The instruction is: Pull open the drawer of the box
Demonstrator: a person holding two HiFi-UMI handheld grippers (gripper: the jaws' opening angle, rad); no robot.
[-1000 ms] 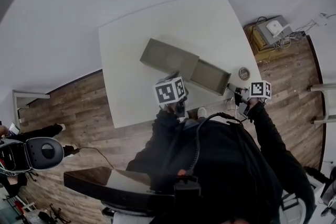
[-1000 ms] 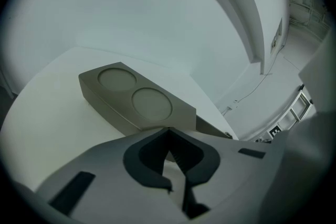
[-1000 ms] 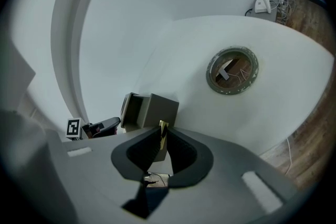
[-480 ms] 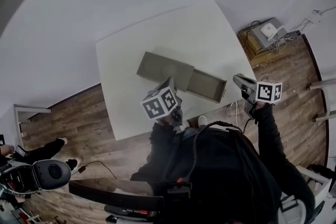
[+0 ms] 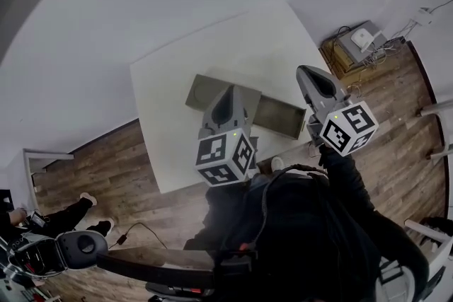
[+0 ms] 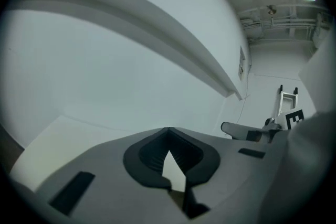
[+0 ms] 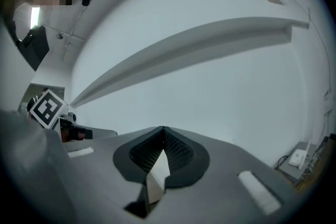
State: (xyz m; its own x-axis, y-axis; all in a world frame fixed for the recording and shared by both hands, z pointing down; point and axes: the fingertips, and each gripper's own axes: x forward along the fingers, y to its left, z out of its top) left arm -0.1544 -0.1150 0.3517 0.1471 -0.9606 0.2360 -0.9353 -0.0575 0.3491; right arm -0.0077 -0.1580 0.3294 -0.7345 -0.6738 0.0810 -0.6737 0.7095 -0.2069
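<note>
Grey box (image 5: 207,90), drawer (image 5: 280,116) out, below left claw (image 5: 231,94), right claw (image 5: 315,76).

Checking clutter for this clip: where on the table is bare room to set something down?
Bare: the table's wide far strip beyond the box, and its left strip beside the box. Crowded: the near right edge, where the open drawer reaches.
</note>
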